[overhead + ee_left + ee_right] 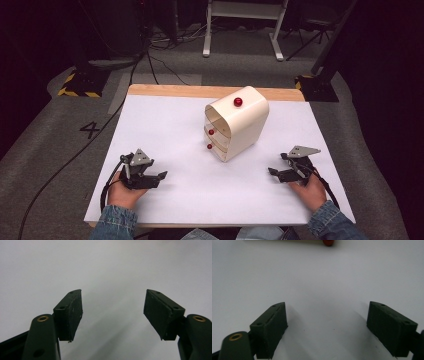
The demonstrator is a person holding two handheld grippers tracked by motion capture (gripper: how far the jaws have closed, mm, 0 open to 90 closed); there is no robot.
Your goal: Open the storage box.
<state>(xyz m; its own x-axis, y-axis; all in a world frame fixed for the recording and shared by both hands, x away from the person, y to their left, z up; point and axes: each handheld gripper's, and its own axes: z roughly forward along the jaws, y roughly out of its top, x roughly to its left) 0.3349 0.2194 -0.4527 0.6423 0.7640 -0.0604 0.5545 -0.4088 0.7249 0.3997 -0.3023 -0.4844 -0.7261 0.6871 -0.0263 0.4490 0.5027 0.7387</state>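
Both grippers, left gripper (161, 176) and right gripper (272, 171), rest wide open and empty on the white table (165, 125), well apart from the mid-table drawer cabinet (239, 127), whose small red knobs (211, 132) could slip from the jaws or tip the light cabinet.

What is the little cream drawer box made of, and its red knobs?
The drawer box looks like smooth matt plastic or painted wood; its evenly curved shell suggests moulding. The red knobs shine with small highlights, so probably glossy plastic or lacquered wood.
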